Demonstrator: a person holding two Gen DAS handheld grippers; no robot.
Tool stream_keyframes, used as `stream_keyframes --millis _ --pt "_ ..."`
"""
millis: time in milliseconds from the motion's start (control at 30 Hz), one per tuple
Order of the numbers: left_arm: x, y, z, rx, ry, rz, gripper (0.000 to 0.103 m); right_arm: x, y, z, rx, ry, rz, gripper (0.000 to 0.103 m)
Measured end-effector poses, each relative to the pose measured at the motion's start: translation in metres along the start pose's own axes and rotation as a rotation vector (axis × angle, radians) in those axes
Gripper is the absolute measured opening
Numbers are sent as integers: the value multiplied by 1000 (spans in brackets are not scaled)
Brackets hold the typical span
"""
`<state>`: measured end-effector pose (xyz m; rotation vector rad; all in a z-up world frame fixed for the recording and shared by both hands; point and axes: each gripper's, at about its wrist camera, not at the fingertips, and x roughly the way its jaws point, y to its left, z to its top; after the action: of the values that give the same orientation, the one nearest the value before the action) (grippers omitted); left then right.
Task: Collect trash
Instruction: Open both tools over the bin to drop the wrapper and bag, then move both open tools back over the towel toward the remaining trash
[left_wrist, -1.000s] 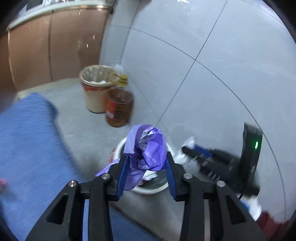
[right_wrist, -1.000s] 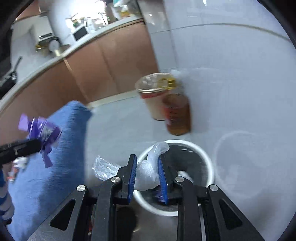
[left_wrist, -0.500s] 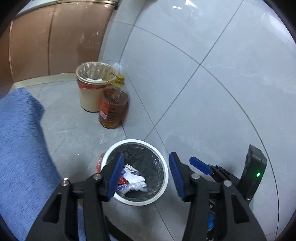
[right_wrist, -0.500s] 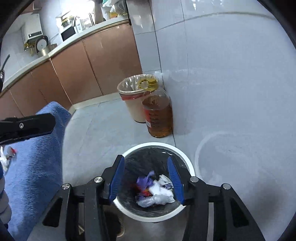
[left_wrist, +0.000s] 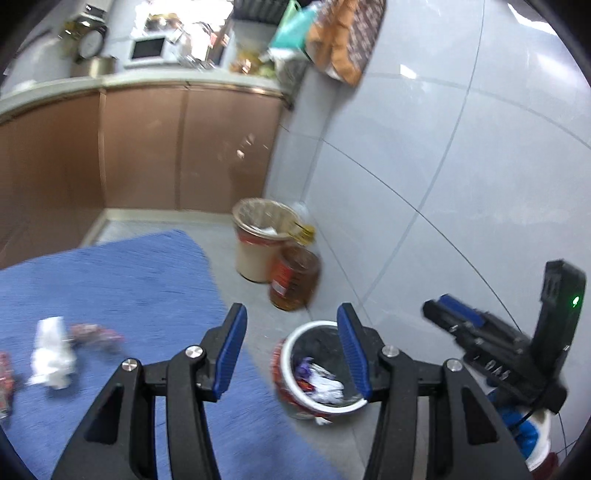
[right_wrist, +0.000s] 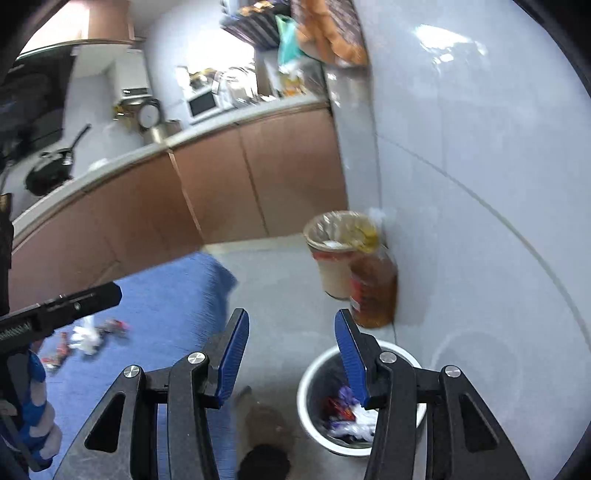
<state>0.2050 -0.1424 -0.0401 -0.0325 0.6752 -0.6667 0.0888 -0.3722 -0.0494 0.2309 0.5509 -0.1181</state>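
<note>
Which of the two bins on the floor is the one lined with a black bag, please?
The white-rimmed bin nearest the grippers, holding the wrappers; the beige bin by the oil bottle has a clear liner.

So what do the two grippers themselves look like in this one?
Both match: the left gripper and the right gripper have black angular frames with silver bolts, and black fingers faced with ribbed blue pads. Seen from the left, the right one carries a black upright module with a green light. Blue-and-white fabric shows beneath each.
</note>
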Motion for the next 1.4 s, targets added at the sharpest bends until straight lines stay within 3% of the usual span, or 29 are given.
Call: stream_keyframes --millis 467,867,1067,1400 --pt "-149 83 -31 -72 -129 232 49 -72 105 29 -174 -113 152 46" --pt "-241 168 -71 -131 -182 419 49 -94 162 36 -242 -122 284 47" --pt "-250 201 -85 -160 -173 442 49 -71 185 36 -277 -81 320 47" --pt "-216 248 -130 -230 -85 423 49 3 194 22 -313 42 345 47"
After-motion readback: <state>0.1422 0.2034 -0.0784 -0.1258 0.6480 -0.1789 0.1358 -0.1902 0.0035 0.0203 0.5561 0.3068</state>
